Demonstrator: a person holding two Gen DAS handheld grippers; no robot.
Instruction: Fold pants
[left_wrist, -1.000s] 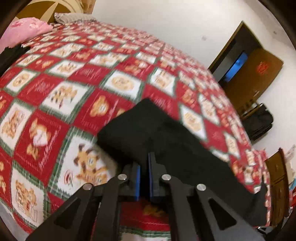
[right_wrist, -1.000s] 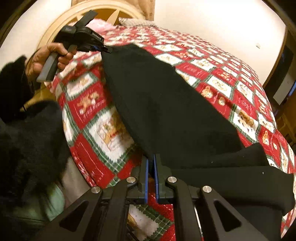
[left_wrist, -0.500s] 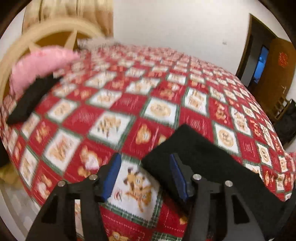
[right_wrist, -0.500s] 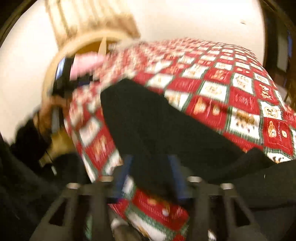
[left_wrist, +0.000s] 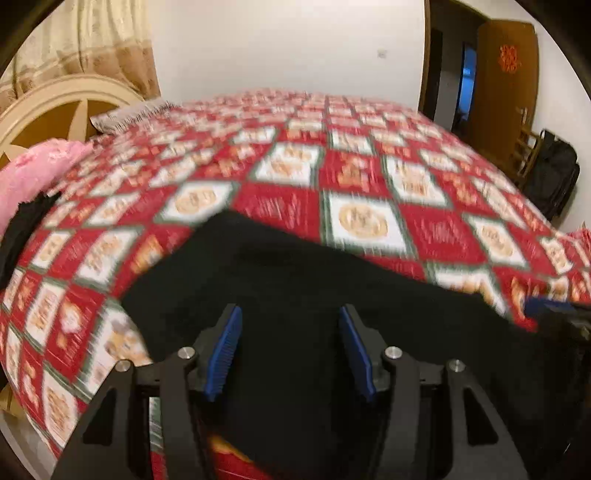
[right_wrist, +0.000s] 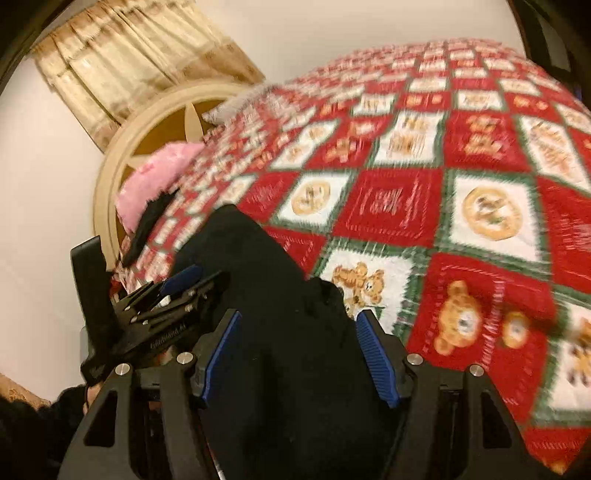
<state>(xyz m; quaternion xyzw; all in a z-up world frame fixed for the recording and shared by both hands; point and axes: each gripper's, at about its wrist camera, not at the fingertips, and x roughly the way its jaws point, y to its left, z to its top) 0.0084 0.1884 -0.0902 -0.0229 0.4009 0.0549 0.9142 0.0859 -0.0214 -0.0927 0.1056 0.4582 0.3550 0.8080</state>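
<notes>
Lying flat (black) pants (left_wrist: 288, 295), both grippers open

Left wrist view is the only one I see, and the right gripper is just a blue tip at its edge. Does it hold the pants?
Observer: No. The right gripper is open. Its jaws have just been opening, and the black pants lie between them, not pressed.
Operator: Is the cloth flat there?
Observer: Not flat. A fold bunches up on the side nearest a teddy bear patch of the bedspread.
</notes>
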